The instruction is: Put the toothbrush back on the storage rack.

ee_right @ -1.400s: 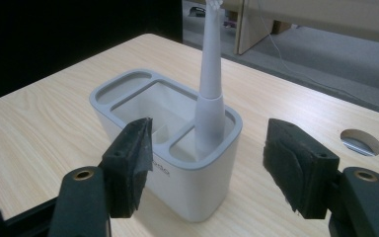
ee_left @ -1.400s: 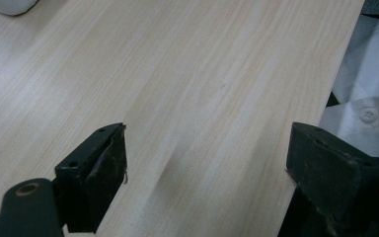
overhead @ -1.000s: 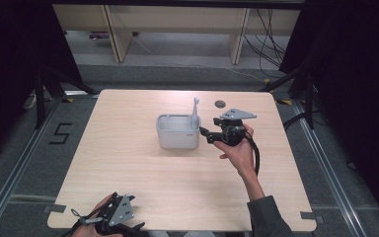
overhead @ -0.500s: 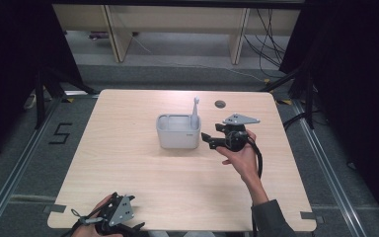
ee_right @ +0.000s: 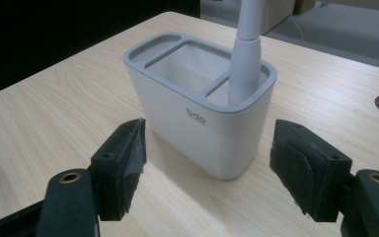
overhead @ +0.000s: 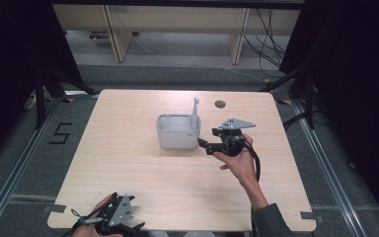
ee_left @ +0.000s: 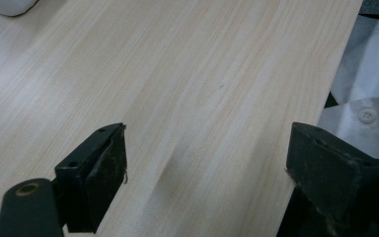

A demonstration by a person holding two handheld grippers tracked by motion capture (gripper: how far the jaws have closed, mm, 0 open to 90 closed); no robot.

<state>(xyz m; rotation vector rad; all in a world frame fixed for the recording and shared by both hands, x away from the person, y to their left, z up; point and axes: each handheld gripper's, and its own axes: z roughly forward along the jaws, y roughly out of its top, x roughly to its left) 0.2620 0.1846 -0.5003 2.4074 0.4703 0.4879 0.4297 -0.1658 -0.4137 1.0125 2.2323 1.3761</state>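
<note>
Each hand carries a black gripper. The right gripper [overhead: 203,145] has two blocky black jaws with worn, rough pads, a brass-ringed hole at each jaw's base, a grey three-cornered plate at its 12 o'clock and a black cable looping toward 5 o'clock. A grey sleeve [overhead: 271,223] covers the right forearm. The left gripper [overhead: 137,228] bears the same plate.

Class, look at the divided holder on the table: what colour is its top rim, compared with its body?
The holder has a grey rim over a white body, clearest in the right gripper view.
</note>
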